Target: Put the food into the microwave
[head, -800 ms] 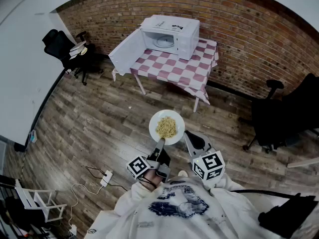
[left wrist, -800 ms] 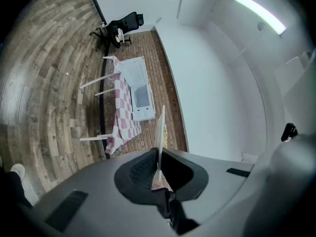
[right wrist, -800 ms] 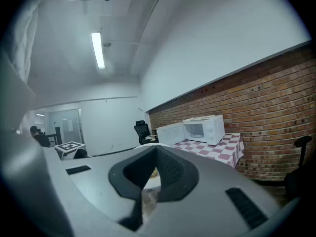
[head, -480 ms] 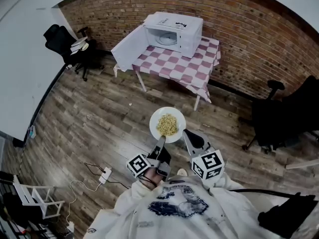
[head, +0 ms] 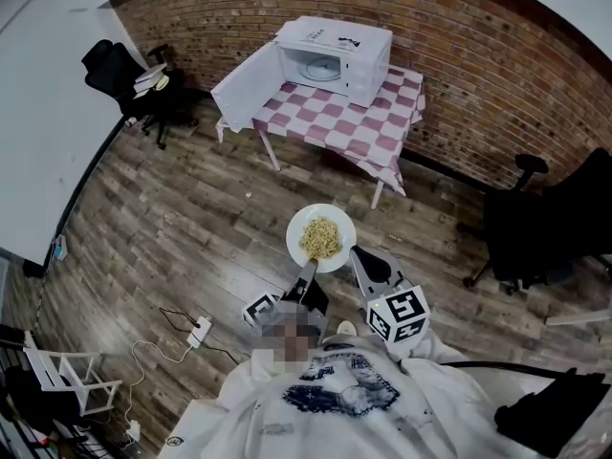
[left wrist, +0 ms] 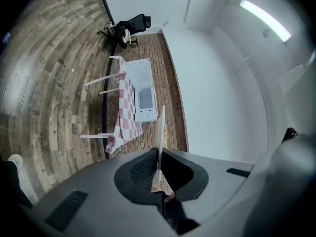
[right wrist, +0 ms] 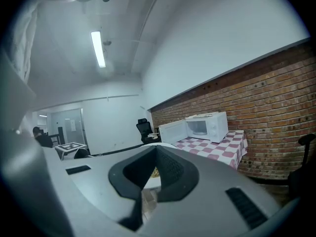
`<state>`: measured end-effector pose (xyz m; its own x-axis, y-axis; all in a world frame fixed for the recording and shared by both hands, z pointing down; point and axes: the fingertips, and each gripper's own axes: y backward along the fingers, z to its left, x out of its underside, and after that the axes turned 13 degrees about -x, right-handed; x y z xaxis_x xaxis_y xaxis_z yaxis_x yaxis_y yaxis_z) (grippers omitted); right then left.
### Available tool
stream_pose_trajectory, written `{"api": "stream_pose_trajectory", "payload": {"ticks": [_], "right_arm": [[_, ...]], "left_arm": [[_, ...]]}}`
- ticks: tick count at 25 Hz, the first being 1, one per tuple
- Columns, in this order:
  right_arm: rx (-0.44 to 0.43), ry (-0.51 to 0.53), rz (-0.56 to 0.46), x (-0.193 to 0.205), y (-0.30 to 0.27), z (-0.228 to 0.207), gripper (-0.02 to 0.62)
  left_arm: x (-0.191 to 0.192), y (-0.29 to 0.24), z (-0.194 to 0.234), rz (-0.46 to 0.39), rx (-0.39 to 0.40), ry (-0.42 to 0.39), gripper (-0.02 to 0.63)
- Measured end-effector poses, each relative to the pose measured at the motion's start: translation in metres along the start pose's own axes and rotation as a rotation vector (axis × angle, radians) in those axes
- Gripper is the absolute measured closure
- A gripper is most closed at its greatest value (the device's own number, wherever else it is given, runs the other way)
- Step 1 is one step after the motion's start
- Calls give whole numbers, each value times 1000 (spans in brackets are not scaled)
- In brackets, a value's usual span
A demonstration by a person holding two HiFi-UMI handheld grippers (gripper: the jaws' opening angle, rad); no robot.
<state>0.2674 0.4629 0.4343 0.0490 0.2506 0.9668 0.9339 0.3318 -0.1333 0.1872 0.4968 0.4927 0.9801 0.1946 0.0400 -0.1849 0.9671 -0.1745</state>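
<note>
1. Left gripper: jaws clamped on the near rim of the plate, which holds noodles level above the floor.
2. Right gripper: jaws nearly together, gripping nothing, just beside the plate.
3. Microwave: door open, on the table, well apart.

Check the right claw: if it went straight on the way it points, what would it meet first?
The plate, at its near rim: the right claw points at it from close by. Whether it would hit the rim or pass just over it is unclear.
</note>
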Motion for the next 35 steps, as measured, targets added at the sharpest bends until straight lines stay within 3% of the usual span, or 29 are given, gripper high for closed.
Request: {"api": "stream_pose_trajectory", "payload": {"ticks": [13, 20, 26, 35], "right_arm": [[-35, -15, 19, 6, -16, -39, 584], [-45, -18, 17, 3, -33, -49, 584], [-37, -10, 30, 0, -67, -64, 584], [22, -7, 59, -11, -147, -109, 584]], "left_arm": [[3, -43, -1, -20, -16, 19, 583], [-15, -53, -2, -38, -15, 26, 583], [-47, -74, 2, -38, -14, 43, 583], [-126, -138, 1, 3, -4, 57, 583]]}}
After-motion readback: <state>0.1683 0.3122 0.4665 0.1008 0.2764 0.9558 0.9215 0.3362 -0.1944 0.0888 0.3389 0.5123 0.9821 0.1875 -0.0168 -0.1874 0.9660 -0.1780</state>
